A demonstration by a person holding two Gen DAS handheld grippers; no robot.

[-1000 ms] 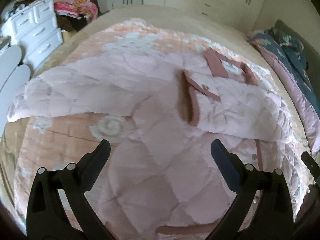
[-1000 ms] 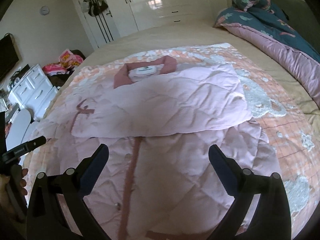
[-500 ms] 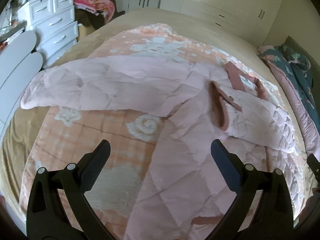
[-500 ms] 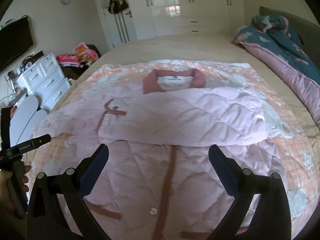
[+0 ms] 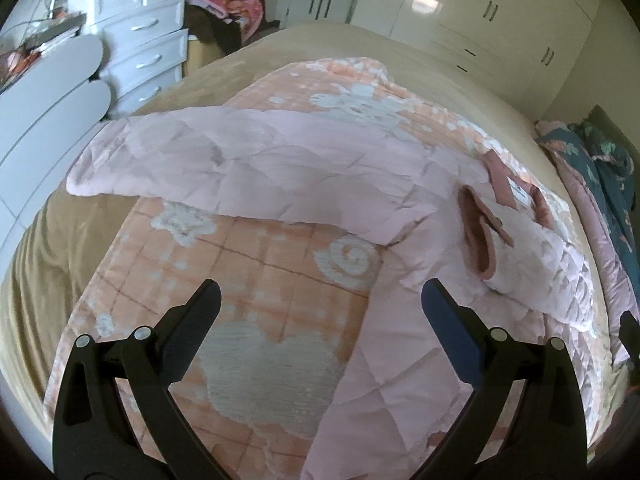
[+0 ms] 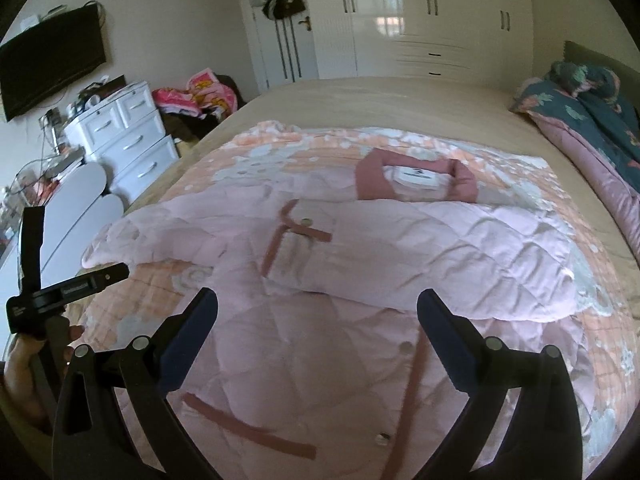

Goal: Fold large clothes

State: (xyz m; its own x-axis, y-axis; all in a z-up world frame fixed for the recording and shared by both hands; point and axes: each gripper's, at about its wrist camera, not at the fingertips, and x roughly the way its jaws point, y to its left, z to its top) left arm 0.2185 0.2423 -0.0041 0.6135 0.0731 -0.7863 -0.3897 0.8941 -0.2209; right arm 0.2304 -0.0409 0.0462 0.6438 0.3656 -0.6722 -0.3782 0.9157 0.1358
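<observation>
A large pale pink quilted coat (image 6: 400, 264) with dusty-rose trim lies on the bed, collar (image 6: 416, 178) at the far end. Its right sleeve is folded across the chest. Its left sleeve (image 5: 248, 168) stretches out flat toward the bed's left edge. My left gripper (image 5: 318, 304) is open and empty above the orange blanket (image 5: 256, 280), just left of the coat's body (image 5: 400, 368). My right gripper (image 6: 316, 308) is open and empty above the coat's lower front.
A white drawer unit (image 5: 140, 48) and white rounded boards (image 5: 48, 92) stand left of the bed. A pink and teal duvet (image 6: 592, 120) lies along the right side. Wardrobes (image 6: 420, 16) line the far wall. The hand holding the left gripper (image 6: 60, 292) shows at left.
The left gripper has swung left, from over the coat's body to over the blanket near the outstretched sleeve. The right gripper has turned slightly left. Both stayed open.
</observation>
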